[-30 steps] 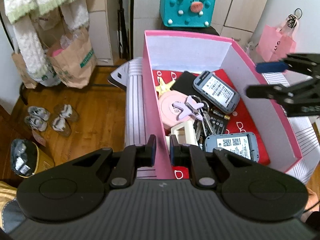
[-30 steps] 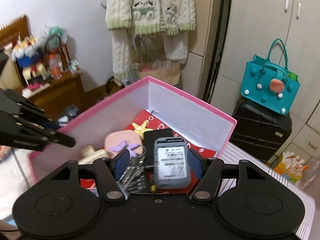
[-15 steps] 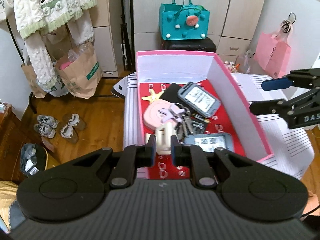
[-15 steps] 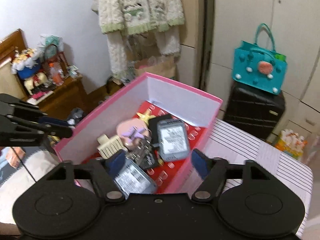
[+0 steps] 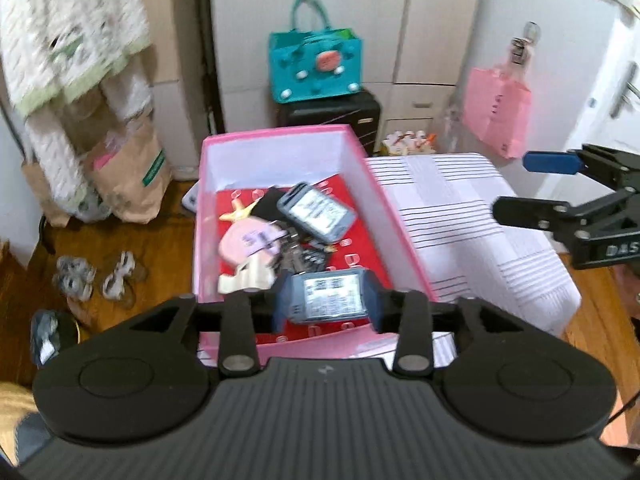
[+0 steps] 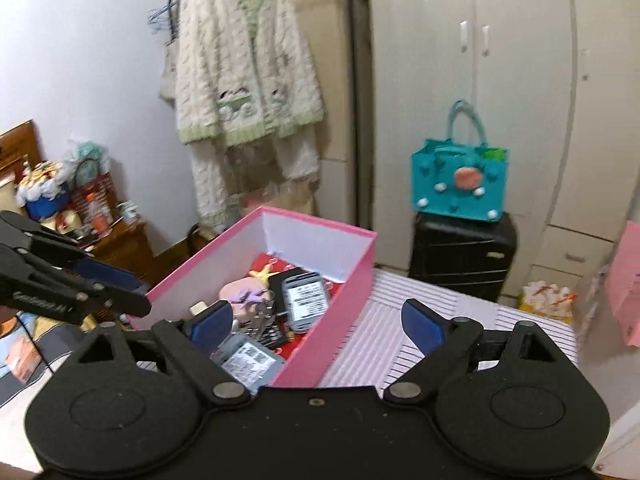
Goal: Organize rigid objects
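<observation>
Left wrist view: both claws, left claw (image 5: 326,308) and right claw (image 5: 524,184), opening, empty, clear of box (image 5: 400,216); items boxed. Next: likely finish.

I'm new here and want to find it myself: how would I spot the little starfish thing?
Find the pink box on the striped cloth. At its far end, beside a black card, lies the starfish. It is the only yellow, star-shaped piece there.

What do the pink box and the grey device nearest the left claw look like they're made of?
Pink box: probably cardboard or paperboard; thin flat walls with sharp folded corners, matte pink outside, plain white inside.
Grey device: likely hard plastic; smooth rounded grey casing, with a white printed paper label on its face.
</observation>
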